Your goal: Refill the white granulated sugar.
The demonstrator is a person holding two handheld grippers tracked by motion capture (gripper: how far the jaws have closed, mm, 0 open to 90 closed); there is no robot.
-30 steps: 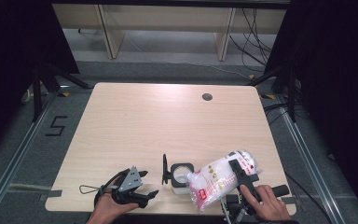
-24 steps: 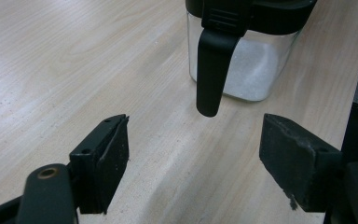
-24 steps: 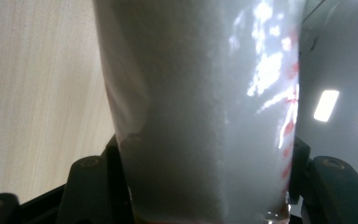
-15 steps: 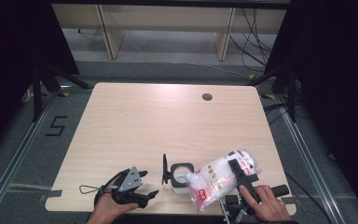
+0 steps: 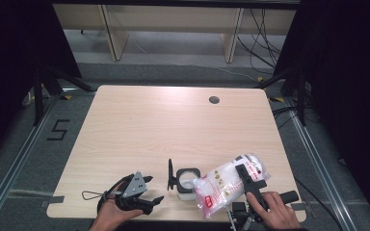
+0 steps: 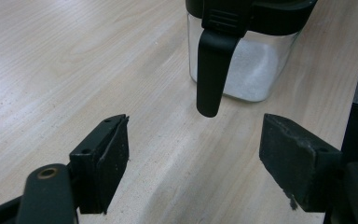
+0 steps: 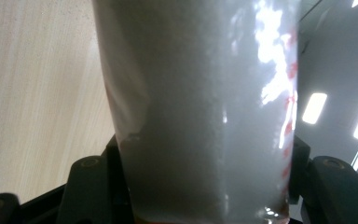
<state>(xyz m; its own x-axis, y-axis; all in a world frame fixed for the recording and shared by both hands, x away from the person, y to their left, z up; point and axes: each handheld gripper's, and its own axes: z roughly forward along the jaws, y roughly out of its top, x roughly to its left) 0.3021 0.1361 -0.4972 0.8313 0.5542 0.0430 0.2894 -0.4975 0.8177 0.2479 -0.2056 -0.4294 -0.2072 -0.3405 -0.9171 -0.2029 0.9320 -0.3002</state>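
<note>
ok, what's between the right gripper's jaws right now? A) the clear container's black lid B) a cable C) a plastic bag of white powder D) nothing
C: the right gripper is clamped on the bag of white powder, tilted toward the clear container.

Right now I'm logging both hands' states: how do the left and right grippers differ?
The left gripper is open with nothing between its jaws; the right gripper is closed on the plastic bag of white powder. The left gripper lies low at the table, aimed at the clear container; the right gripper holds its bag tilted beside that container. Both sit at the table's near edge.
</note>
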